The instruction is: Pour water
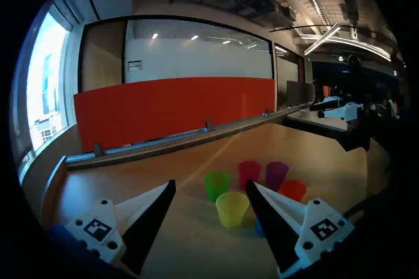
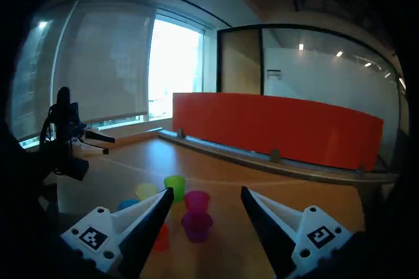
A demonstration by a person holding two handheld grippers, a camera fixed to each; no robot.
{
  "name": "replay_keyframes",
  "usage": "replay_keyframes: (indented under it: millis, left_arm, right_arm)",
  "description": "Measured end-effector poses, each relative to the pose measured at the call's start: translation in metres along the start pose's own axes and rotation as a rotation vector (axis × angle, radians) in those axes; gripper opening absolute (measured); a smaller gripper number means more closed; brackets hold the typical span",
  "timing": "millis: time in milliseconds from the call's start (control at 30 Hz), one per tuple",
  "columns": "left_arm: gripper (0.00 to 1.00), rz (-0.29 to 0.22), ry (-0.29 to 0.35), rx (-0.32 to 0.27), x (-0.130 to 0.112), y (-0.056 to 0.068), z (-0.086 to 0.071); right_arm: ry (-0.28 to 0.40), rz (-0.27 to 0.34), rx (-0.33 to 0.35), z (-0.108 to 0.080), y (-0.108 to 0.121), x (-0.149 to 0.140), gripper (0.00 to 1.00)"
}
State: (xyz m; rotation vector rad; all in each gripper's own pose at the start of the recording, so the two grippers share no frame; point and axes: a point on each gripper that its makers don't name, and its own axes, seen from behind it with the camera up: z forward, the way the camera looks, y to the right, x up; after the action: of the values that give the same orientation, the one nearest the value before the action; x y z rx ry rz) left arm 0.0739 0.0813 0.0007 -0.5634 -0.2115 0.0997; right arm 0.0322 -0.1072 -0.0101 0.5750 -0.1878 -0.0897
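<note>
Several small plastic cups stand grouped on the wooden table. In the left gripper view I see a green cup, a yellow cup, a pink cup, a purple cup and an orange-red cup; a blue cup peeks from behind a finger. My left gripper is open and empty, just short of the cups. The right gripper view shows the green cup, yellow cup, pink cup, purple cup, blue cup and red cup. My right gripper is open, above and near them.
An orange divider panel on a metal rail runs along the table's far edge. A bright window lies beyond. The other gripper hangs over the table's left part in the right gripper view, and as a white gripper far right.
</note>
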Motion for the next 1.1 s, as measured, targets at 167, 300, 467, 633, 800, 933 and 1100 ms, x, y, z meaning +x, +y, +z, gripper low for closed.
replay_keyframes:
  millis: [167,300,467,633,800,933,1100]
  left_arm:
    - [0.99,0.026,-0.023,-0.014,-0.002,0.002,0.004]
    - [0.99,0.034,-0.032,-0.026,-0.002,0.004,0.007]
    - [0.99,0.038,-0.038,-0.053,0.000,0.008,0.010]
    - [0.99,0.032,-0.049,-0.104,0.000,0.018,0.013]
    - [0.99,0.041,-0.058,-0.136,0.000,0.023,0.016]
    - [1.00,0.061,-0.065,-0.144,0.001,0.024,0.019]
    - [0.99,0.082,-0.080,-0.164,-0.003,0.027,0.024]
  right_arm:
    - [-0.028,-0.001,0.023,0.001,-0.004,-0.005,0.99]
    - [-0.036,-0.001,0.033,0.003,-0.006,-0.005,0.99]
    - [-0.048,-0.001,0.039,0.006,-0.004,-0.008,0.99]
    - [-0.056,0.002,0.048,0.011,-0.004,-0.009,0.99]
    - [-0.061,0.003,0.056,0.017,-0.005,-0.007,0.99]
    - [-0.062,-0.003,0.062,0.022,-0.006,-0.005,0.99]
    - [-0.068,-0.011,0.069,0.029,-0.005,-0.005,0.99]
